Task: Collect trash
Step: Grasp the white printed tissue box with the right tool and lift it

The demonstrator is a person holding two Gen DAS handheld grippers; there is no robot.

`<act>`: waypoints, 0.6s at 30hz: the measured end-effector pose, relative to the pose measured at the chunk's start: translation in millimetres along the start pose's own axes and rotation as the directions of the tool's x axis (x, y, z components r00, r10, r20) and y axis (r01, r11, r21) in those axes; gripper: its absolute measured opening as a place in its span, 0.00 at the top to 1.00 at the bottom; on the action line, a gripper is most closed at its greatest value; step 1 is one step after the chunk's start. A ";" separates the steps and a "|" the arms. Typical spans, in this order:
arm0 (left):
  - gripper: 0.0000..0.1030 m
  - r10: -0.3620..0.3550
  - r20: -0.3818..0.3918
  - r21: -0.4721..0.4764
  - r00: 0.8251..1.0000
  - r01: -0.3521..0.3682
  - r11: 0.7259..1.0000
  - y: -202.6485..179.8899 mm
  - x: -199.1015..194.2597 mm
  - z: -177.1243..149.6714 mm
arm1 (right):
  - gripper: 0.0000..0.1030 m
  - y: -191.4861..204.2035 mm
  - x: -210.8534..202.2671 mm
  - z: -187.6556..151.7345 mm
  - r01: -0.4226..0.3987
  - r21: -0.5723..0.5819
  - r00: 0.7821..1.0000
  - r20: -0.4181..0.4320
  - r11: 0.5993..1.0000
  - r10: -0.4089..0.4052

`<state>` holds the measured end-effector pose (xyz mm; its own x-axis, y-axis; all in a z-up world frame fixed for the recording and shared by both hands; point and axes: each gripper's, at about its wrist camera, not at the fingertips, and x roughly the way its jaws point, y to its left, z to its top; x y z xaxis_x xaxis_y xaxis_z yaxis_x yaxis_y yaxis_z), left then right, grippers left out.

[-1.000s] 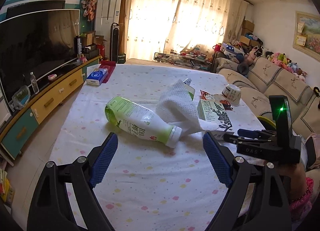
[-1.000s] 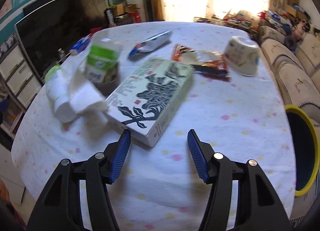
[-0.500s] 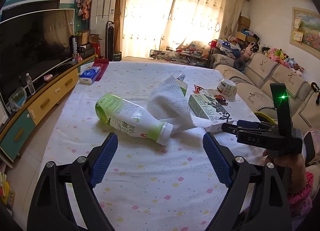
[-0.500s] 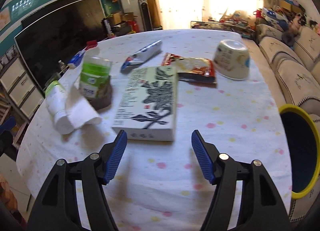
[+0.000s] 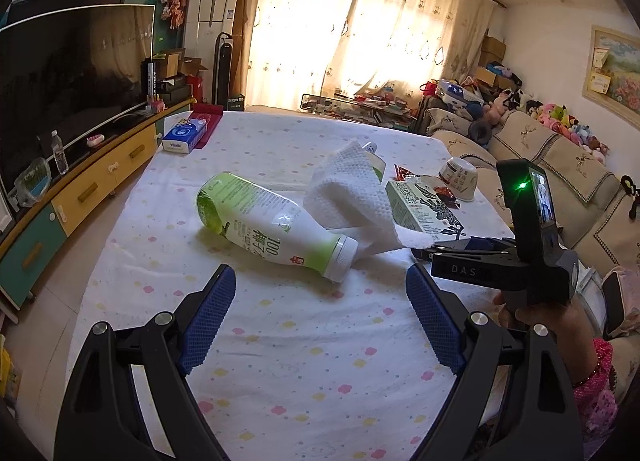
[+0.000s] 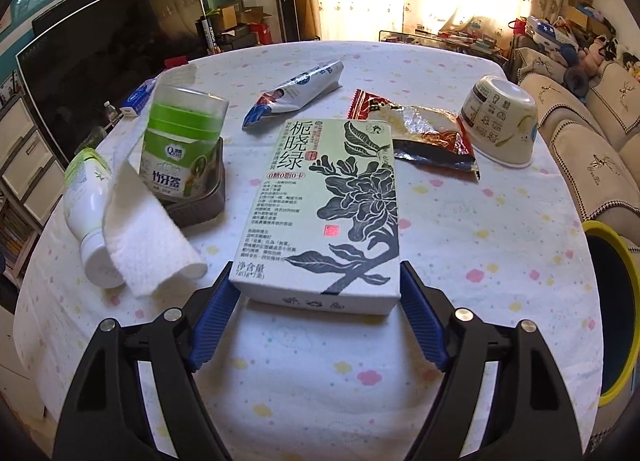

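A pale green tea box [image 6: 320, 201] with a black flower print lies flat on the dotted tablecloth [image 6: 460, 253]. Its near end sits between the blue pads of my right gripper [image 6: 316, 277], whose jaws are opening and do not press on it. My left gripper [image 5: 320, 281] is open just short of a green-and-white bottle [image 5: 272, 229] lying on its side. A white paper towel [image 5: 352, 189] drapes over the bottle's neck. Other trash includes a blue-white wrapper [image 6: 296, 93], a red snack wrapper [image 6: 424, 133] and an upturned paper bowl [image 6: 500, 121].
A green toothpick jar [image 6: 180, 145] stands in a dark tray left of the box. A yellow-rimmed bin [image 6: 612, 301] sits off the table's right edge. A blue tissue pack [image 5: 184, 135] lies at the far left corner. The TV [image 5: 60, 81] is left, the sofa [image 5: 560, 165] right.
My right gripper has moved forward and its jaws have widened, so the box's near end now lies between them. The left gripper has hardly moved.
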<state>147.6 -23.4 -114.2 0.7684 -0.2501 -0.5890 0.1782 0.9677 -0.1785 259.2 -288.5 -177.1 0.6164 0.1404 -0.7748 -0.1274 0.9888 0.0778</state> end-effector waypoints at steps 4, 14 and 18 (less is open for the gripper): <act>0.17 -0.005 -0.005 0.004 1.000 0.005 1.000 -1.6 1.8 -0.8 | 0.27 -0.6 2.5 1.6 0.005 -0.001 1.000 -0.002 1.000 -0.005; 0.17 -0.004 -0.008 0.015 1.000 0.004 1.000 -5.5 3.4 -1.6 | 0.31 -19.8 -35.4 -6.9 -0.014 0.038 0.996 0.087 0.999 0.011; 0.17 -0.012 -0.011 0.028 1.000 0.013 1.000 -11.6 4.2 -2.1 | 0.31 -32.6 -64.4 -11.2 -0.032 0.067 0.988 0.153 0.997 0.021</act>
<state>147.5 -35.7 -116.2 0.7593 -0.2623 -0.5956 0.2050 0.9650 -0.1637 215.0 -330.3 -136.7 0.7252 0.1675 -0.6679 -0.0947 0.9850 0.1443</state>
